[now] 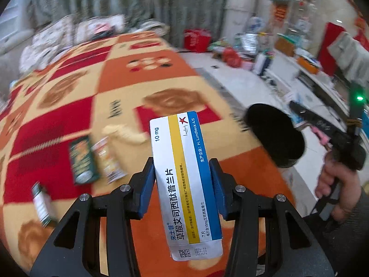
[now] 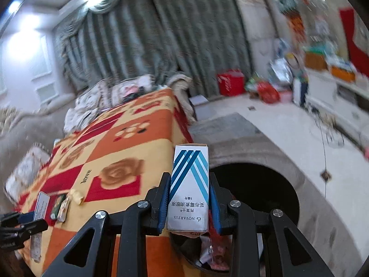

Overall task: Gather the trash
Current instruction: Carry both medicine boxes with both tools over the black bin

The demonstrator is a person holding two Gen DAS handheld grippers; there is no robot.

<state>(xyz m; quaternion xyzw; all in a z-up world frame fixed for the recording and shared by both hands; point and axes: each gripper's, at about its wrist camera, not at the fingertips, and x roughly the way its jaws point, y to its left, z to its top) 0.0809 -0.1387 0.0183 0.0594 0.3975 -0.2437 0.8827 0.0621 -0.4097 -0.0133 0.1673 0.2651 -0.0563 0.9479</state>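
In the left wrist view, our left claw (image 1: 182, 184) pinches one medicine box (image 1: 184, 184) between its two blue pads (image 1: 146, 184), which press on its long sides. The box is white with a yellow stripe and a blue stripe running along its length, plus a small red star near the far end. We can read "10 mg", "H. Lundbeck A/S" and a line of large Chinese characters; small date figures sit by a square code at the near end. It is held above the blanket-covered tabletop (image 1: 69, 124), patterned in red, orange and cream squares with brown roses. On that tabletop we count three small packets (image 1: 81, 160) left of the box and one pale crumpled scrap (image 1: 124, 132); their print is too blurred to read. To the right, a black bin (image 1: 274, 133) stands on the pale floor, with our right hand (image 1: 336, 184) beyond it.

In the right wrist view, our right claw (image 2: 189, 198) pinches one second box (image 2: 190, 189), white with dark and light blue chevron stripes. "NOVARTIS" reads upside down near its close end, under a row of Chinese characters. It hangs just over the black bin's (image 2: 265, 184) open mouth, where crumpled wrappers (image 2: 212, 251) lie inside. The left claw shows at the left edge with its white box.
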